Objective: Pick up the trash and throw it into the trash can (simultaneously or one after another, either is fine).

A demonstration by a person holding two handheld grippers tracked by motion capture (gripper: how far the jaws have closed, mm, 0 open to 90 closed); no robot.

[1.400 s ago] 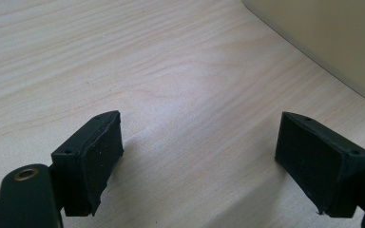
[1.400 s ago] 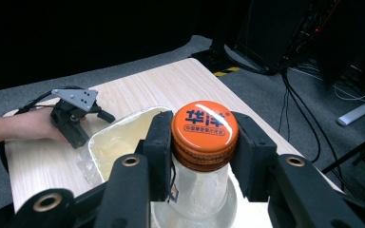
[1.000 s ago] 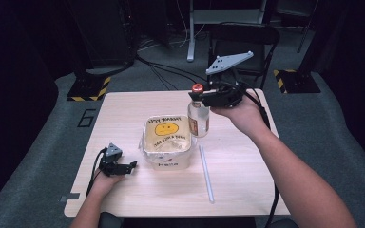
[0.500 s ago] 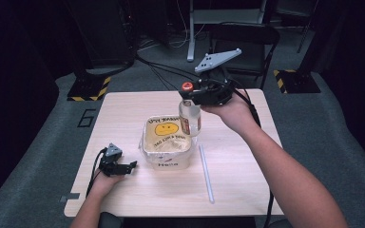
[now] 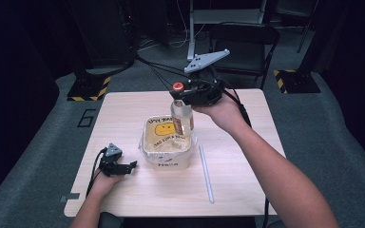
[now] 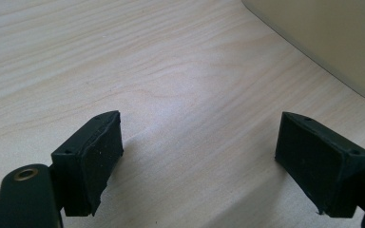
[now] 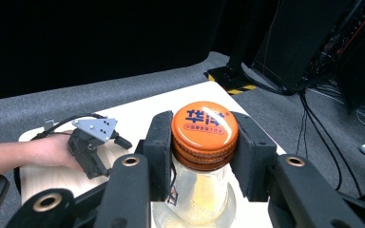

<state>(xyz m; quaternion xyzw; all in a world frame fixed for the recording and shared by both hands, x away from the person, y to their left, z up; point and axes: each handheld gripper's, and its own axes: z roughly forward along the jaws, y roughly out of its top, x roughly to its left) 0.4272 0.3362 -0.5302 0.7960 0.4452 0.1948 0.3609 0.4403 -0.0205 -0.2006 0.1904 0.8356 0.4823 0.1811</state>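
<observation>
Right hand-held gripper (image 5: 186, 95) clamping neck of orange-capped bottle (image 5: 182, 116), holding it above far side of yellow container (image 5: 166, 142). Left hand-held gripper (image 5: 123, 167) resting wide open, empty, on table (image 5: 123, 114), near left.

The orange cap (image 7: 204, 129) bears "华洋"; the container (image 5: 167, 147) reads "Hello".

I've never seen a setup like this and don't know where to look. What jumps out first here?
The eye goes to the clear bottle with its orange cap, gripped at the neck by the right gripper and hanging upright above a square tub with a yellow smiley face in the middle of the wooden table. Left of the tub, the left gripper rests on the table with its jaws open; a white straw lies to the tub's right.
</observation>
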